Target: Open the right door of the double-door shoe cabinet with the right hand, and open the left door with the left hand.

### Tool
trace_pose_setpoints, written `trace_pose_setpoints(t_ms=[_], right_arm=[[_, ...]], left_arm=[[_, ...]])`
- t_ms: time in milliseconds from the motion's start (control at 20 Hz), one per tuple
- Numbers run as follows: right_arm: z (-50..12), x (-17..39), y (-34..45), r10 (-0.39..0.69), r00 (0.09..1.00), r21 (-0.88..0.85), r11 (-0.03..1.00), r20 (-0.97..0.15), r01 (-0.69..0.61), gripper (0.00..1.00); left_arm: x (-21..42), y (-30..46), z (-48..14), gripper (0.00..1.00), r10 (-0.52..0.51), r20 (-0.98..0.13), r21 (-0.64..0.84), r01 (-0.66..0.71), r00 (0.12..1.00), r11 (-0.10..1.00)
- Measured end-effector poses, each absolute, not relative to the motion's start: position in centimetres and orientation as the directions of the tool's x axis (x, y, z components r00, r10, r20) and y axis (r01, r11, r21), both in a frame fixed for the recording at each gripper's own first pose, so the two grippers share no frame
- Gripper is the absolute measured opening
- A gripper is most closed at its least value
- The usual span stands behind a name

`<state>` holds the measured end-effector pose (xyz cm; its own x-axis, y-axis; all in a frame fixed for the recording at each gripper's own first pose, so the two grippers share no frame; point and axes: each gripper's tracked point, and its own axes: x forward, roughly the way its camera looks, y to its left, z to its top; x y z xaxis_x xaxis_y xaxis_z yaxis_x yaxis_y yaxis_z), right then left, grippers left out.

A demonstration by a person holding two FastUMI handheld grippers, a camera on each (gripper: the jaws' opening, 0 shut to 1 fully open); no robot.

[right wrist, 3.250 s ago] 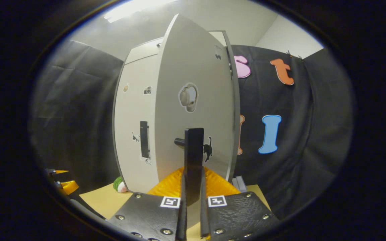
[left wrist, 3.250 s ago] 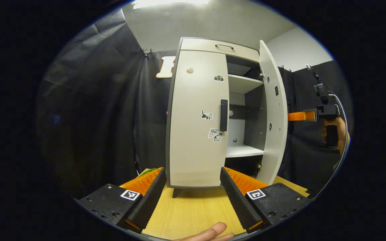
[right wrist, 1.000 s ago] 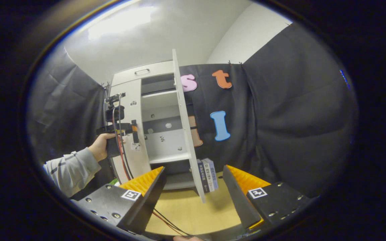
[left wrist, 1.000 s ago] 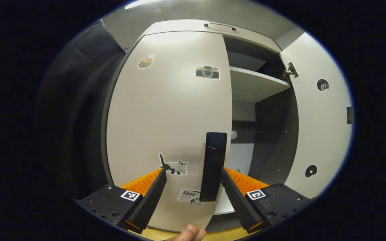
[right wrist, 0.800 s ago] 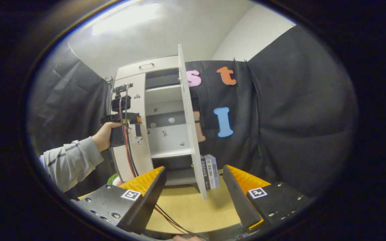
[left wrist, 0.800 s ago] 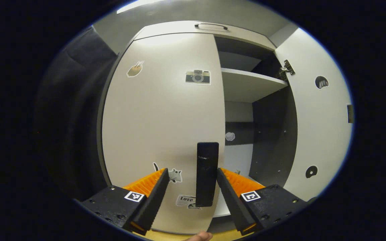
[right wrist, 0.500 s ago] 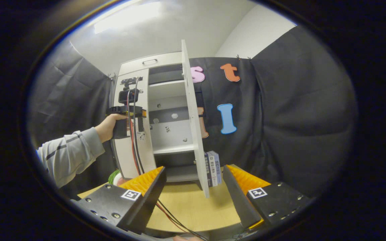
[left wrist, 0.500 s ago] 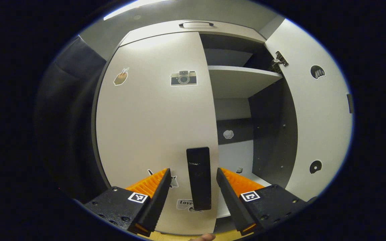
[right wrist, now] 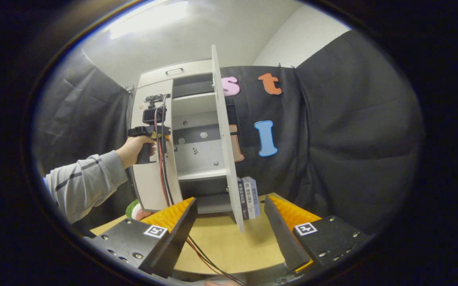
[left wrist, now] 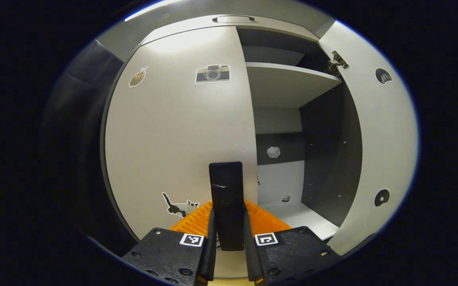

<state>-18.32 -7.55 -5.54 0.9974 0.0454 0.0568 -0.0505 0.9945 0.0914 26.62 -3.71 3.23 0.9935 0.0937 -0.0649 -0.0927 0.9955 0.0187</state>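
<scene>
The left door (left wrist: 181, 131) of the shoe cabinet (right wrist: 155, 85) is shut; the left gripper (left wrist: 229, 254) pinches its handle (left wrist: 226, 204). A crooked pull may slip off. The right door (right wrist: 225, 143) stands open, the right gripper (right wrist: 229, 226) spread wide.

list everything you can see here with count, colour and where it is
cabinet: 1, pale grey, dark inside, on the table
left door: 1, pale grey, shut, stickers on it
left handle: 1, black, upright bar at the left door's inner edge
right door: 1, pale grey, swung open
shelves: 2, white, inside the cabinet
books: about 3, dark and pale spines, upright behind the right door
table: 1, light wood, under the cabinet
cables: red and black, hanging from the left gripper
sleeve: 1, grey, left side of the right gripper view
hand: 1, holding the left gripper
left gripper: jaws closed on the left handle
right gripper: jaws open, above the table
</scene>
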Motion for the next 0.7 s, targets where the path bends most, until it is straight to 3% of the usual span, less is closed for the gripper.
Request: trace_pose_setpoints(t_ms=[200,700], right_arm=[[-5.3,-18.1,-7.7,0.049,0.997,0.101,0.993,0.058,-0.055,1.00],[-5.2,-18.1,-7.6,0.042,0.997,0.108,0.993,0.057,-0.048,1.00]], left_arm=[[26.0,-3.7,3.2,0.26,0.087,-0.090,0.011,-0.086,0.992,0.996],[20.8,-2.9,3.5,0.26,-0.010,-0.097,-0.002,0.010,0.995,1.000]])
